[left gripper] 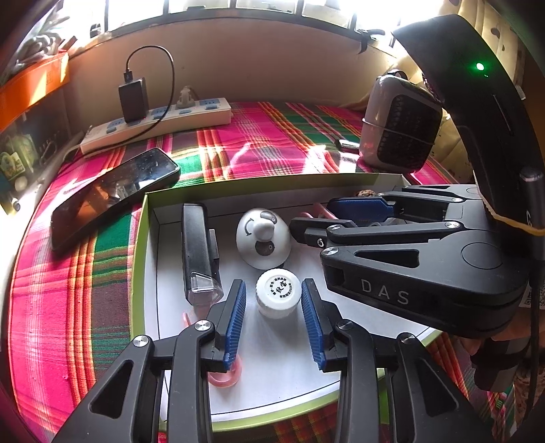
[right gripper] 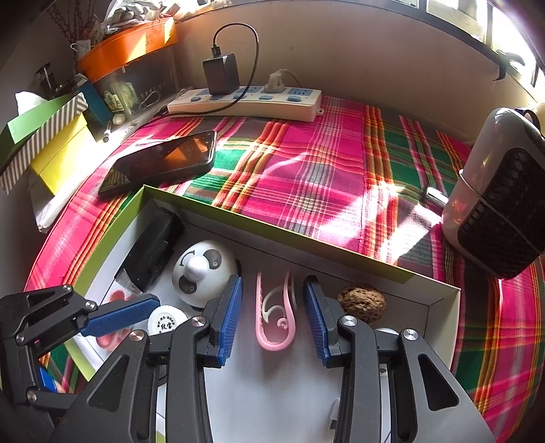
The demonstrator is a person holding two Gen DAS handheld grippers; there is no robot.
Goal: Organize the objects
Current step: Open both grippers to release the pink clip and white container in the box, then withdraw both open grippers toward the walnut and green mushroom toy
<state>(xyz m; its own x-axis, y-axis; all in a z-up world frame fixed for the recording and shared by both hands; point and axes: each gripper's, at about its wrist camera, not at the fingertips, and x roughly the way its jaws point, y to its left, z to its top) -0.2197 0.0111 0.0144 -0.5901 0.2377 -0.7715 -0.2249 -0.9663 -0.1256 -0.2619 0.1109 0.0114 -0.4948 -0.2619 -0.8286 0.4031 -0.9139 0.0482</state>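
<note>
plaid cloth (right gripper: 306, 177), power strip (right gripper: 245, 102), sunlit window (left gripper: 259, 6)

plaid cloth (right gripper: 306, 177) – pink, green, orange, covers the desk | phone (right gripper: 163, 162) – screen up, flat on cloth at left | power strip (right gripper: 245, 104) along back wall, black charger (right gripper: 220, 74) plugged in, cable looped above | small heater (right gripper: 504, 194) upright at right | orange tray (right gripper: 126, 51) on shelf, far left

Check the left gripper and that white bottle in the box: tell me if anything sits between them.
Nothing visible does. The white bottle stands upright between the left gripper's open blue pads, a clear gap on each side. The black case lies outside the left pad.
</note>
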